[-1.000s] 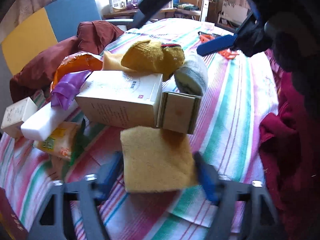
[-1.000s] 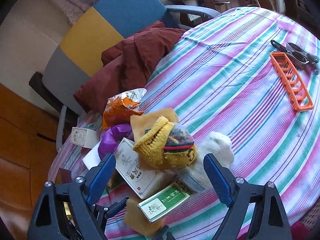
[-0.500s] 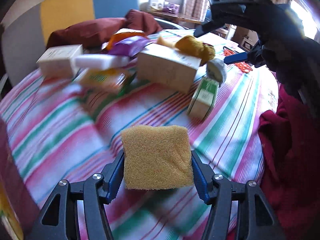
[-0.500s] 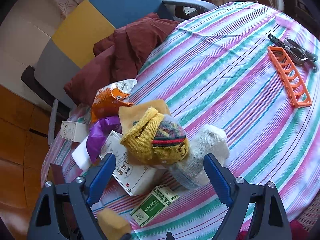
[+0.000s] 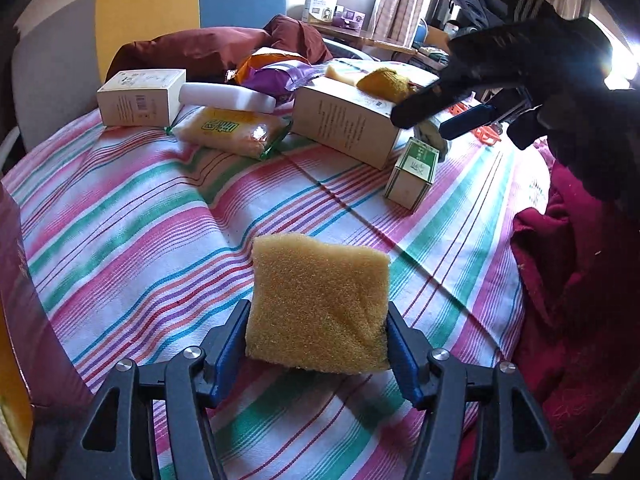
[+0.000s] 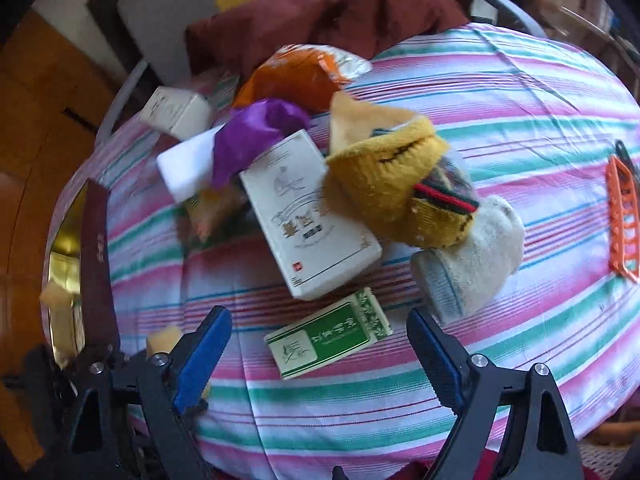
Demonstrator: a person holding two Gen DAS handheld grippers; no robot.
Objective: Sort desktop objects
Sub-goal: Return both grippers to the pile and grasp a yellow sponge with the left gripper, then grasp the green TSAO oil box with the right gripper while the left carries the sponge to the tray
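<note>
My left gripper (image 5: 318, 312) is shut on a yellow sponge (image 5: 320, 280), its blue pads pressing both sides while the jaws ease wider. The sponge hangs just over the striped tablecloth (image 5: 140, 240), well short of the pile. Over the pile, my right gripper (image 6: 318, 318) is open and its jaws are opening, with nothing between the pads. A green box (image 6: 328, 334) lies on the cloth just beyond its fingertips. In the left wrist view the right gripper (image 5: 424, 122) hovers above the green box (image 5: 414, 172). Behind lie a large white box (image 6: 308, 216), a yellow knitted sock (image 6: 384, 188) and a white sock (image 6: 472, 264).
A purple bag (image 6: 256, 136), an orange bag (image 6: 292, 80), a white bar (image 6: 180, 168), a small white box (image 5: 140, 96) and a yellow packet (image 5: 232, 130) crowd the far left. An orange rack (image 6: 622, 216) lies far right. A dark red box (image 6: 96, 240) stands at the table's left edge.
The left gripper has carried the sponge back from the pile toward the table's near side. The right gripper has rolled and sunk over the green box.
</note>
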